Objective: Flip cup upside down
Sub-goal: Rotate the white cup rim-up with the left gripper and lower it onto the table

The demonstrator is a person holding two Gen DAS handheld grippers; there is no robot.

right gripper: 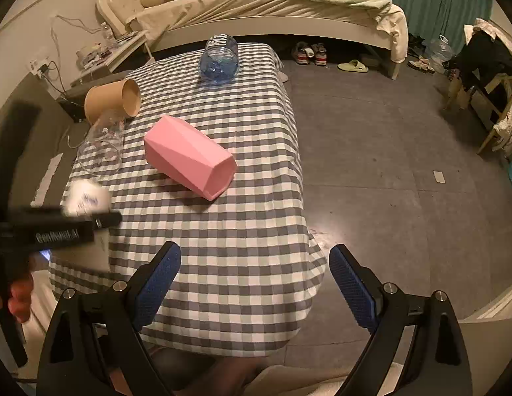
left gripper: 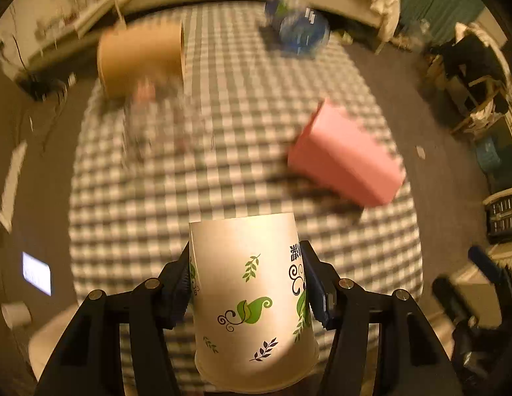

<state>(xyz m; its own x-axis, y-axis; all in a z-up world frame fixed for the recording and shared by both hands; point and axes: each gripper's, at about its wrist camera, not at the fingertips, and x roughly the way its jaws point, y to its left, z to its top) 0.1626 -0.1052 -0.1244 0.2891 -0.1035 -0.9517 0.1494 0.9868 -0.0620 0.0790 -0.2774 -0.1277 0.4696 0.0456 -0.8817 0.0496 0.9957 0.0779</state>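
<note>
- left gripper (left gripper: 246, 283) clamped on the white paper cup (left gripper: 252, 300), one pad on each side of the cup wall
- cup is off the table in the left wrist view, wide rim toward the camera, narrower base pointing away over the checked tablecloth (left gripper: 222, 171); green leaf print and dark lettering on its side
- from the right wrist view the same cup shows as a white blur (right gripper: 85, 198) over the left edge of the table, near its front corner, just past the black left gripper body (right gripper: 57, 227)
- right gripper (right gripper: 256, 280) empty, fingers spread wide, blue pads (right gripper: 351, 283) visible, hanging above the front edge of the table
- pink faceted cup (right gripper: 189, 161) lies on its side near the middle of the table, closed end toward the front right
- brown paper cup (right gripper: 112, 100) on its side at the back left edge, open mouth facing right
- clear glass (right gripper: 102, 145) lying down just in front of the brown cup, touching or almost touching it, can't tell which
- blue clear bottle (right gripper: 219, 59) on its side at the back edge of the table
- left wrist view is motion-blurred, everything but the held cup is soft
- bed (right gripper: 272, 6) behind the table, shoes (right gripper: 308, 53) on the floor beside it
</note>
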